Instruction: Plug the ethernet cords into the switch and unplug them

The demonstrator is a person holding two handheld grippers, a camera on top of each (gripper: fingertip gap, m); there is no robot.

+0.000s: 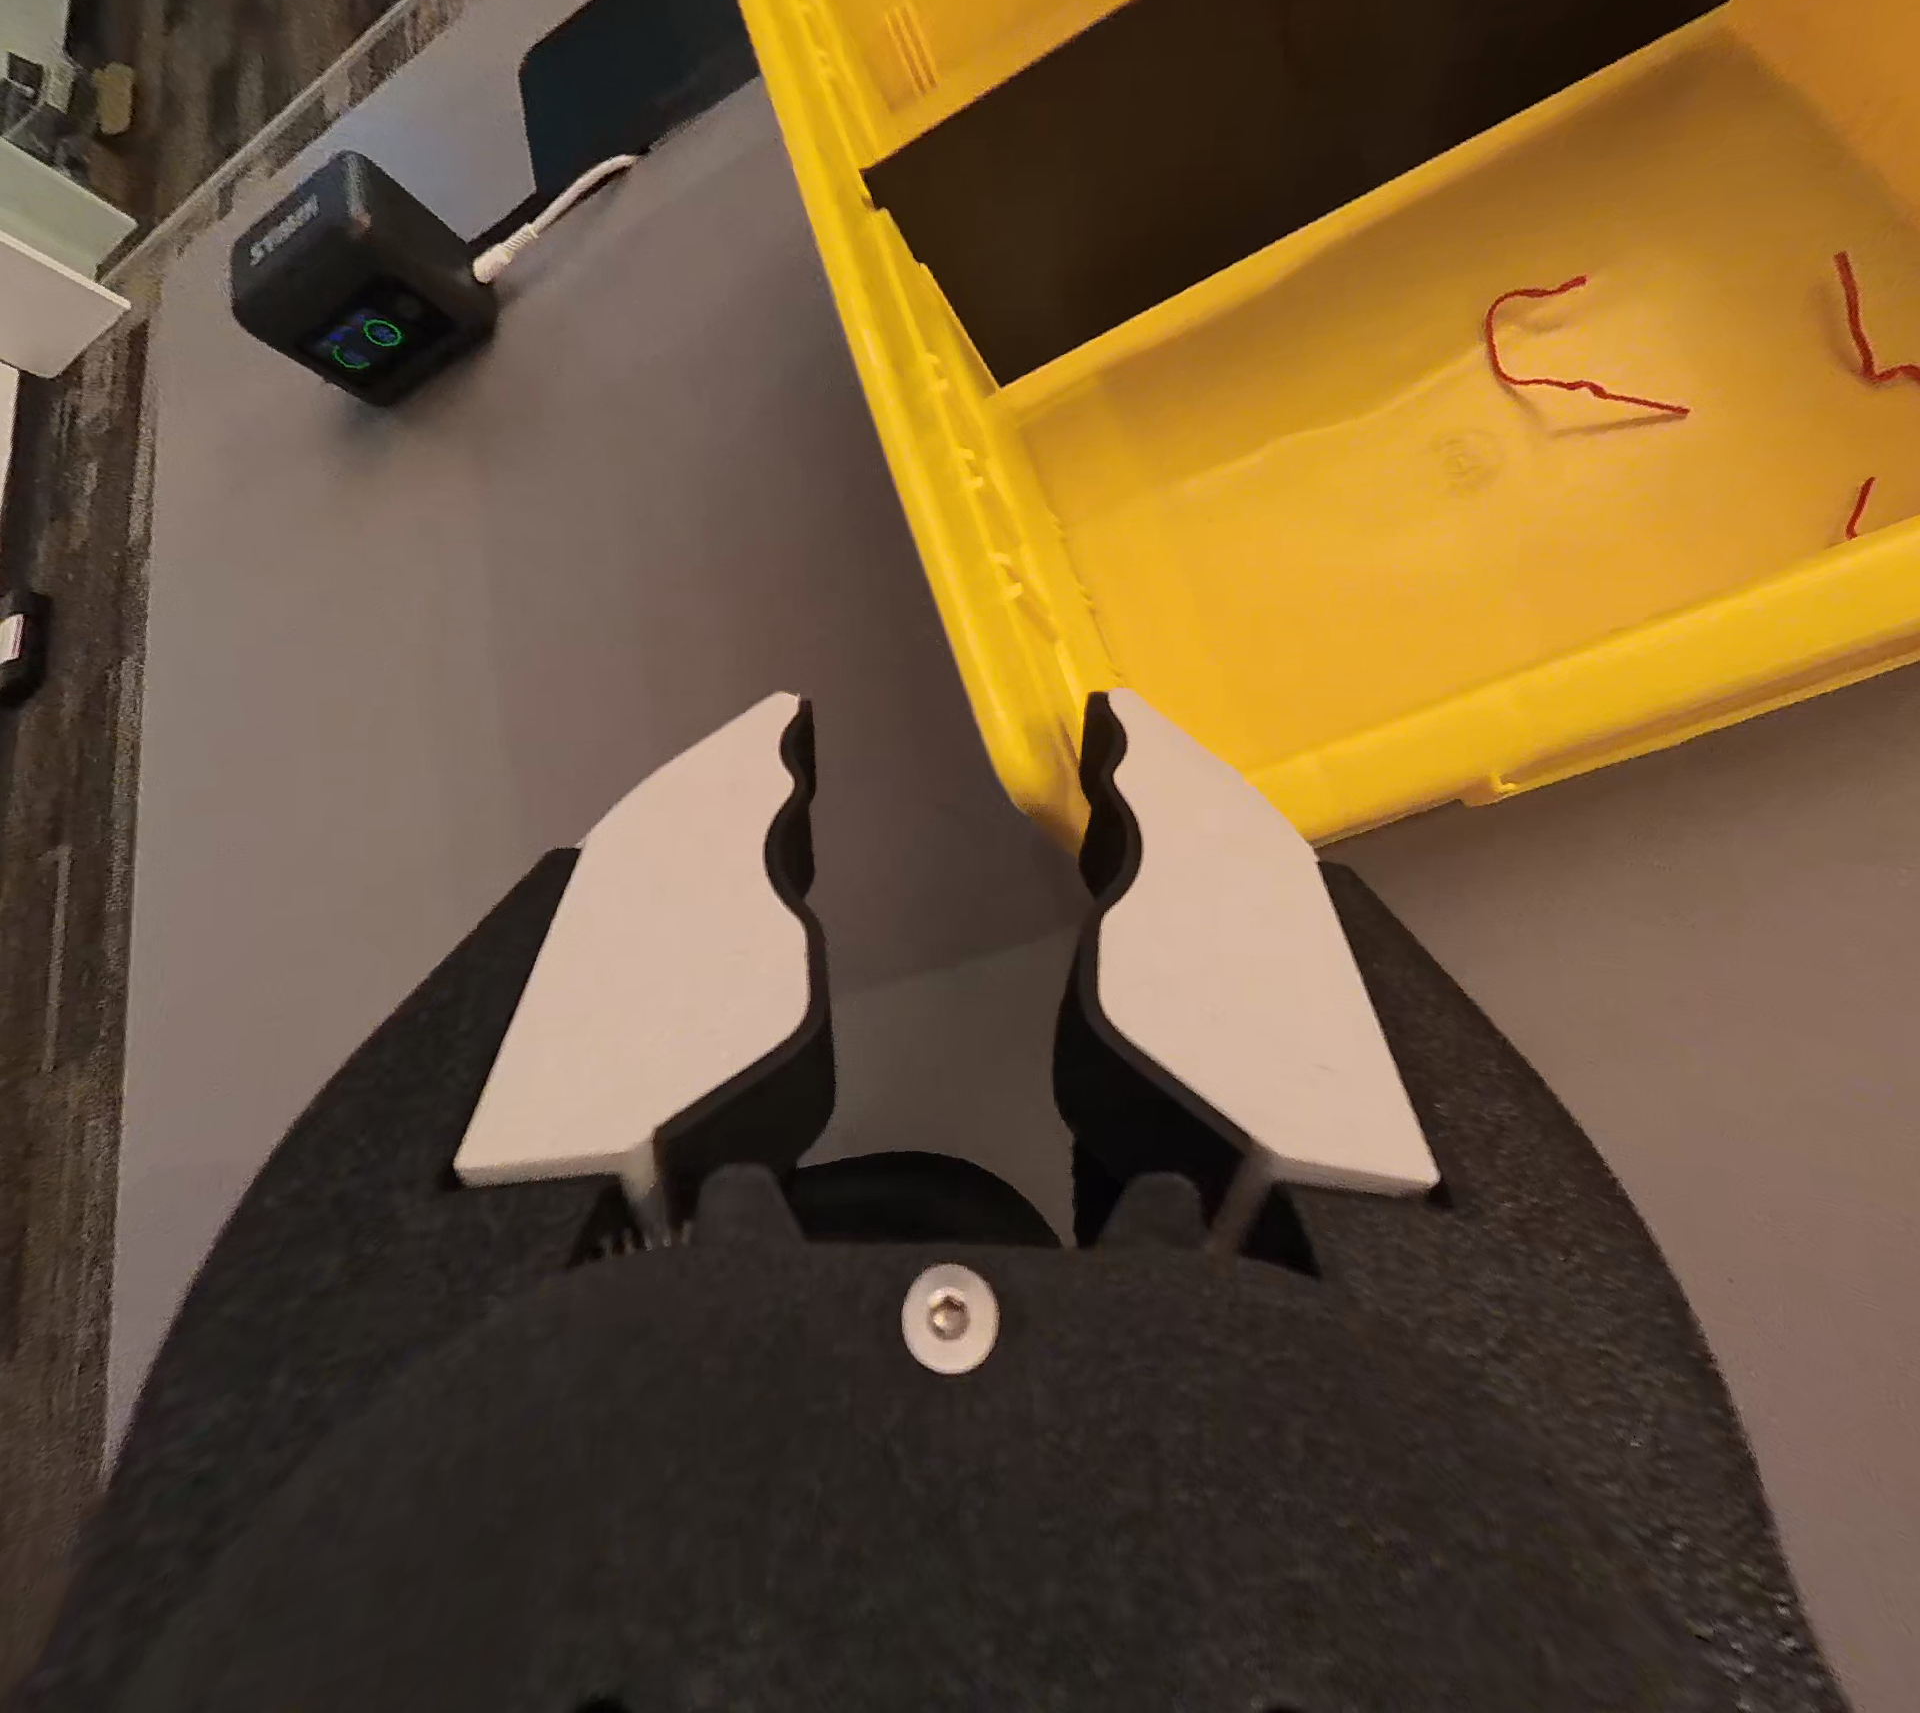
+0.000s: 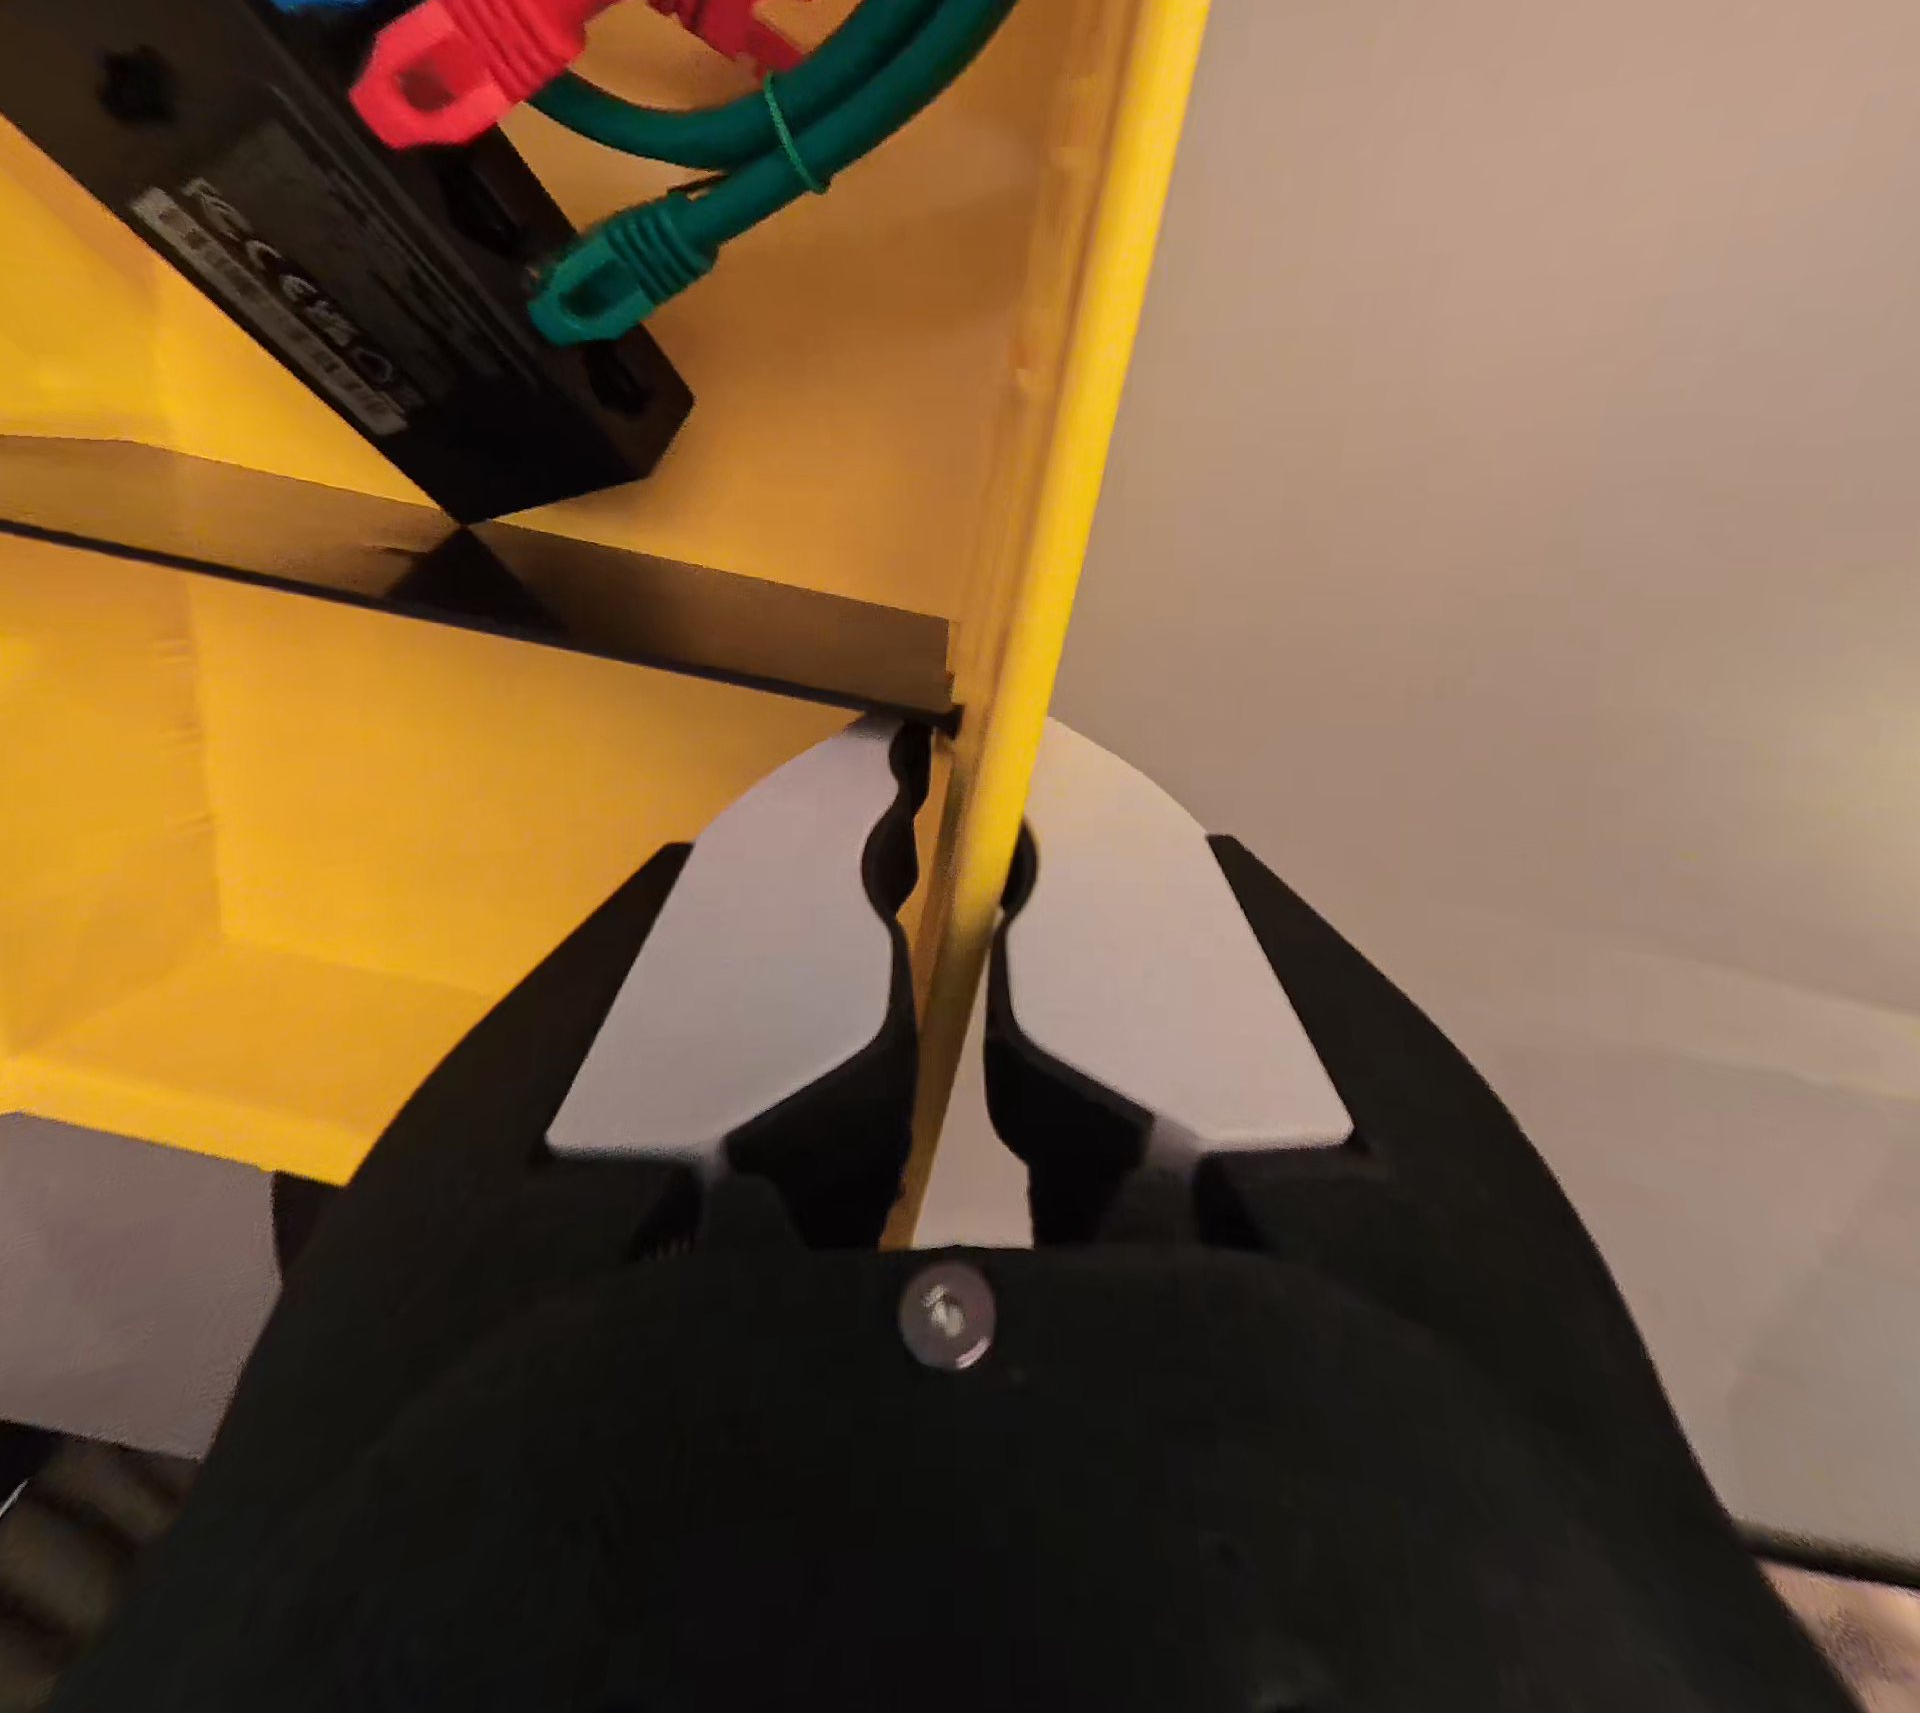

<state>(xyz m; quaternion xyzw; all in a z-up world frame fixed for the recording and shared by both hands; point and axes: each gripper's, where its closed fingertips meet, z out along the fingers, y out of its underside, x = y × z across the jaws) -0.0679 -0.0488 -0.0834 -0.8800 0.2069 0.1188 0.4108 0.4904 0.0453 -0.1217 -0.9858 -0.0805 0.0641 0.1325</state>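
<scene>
Your right gripper [image 2: 961, 816] pinches the yellow bin [image 2: 1049, 520] wall, 3 cords near the switch [image 2: 343, 250]; your left gripper [image 1: 945, 728] gapes empty beside a black charger [image 1: 353, 281].

The bin [image 2: 1081, 313] sits on the table [image 1: 468, 676]. A divider [image 2: 520, 593] splits it in two parts. The switch [image 2: 343, 240] lies in the far part, with three cord plugs [image 2: 468, 63] resting on it. A small box [image 1: 358, 276] sits left of the bin, well apart.
</scene>
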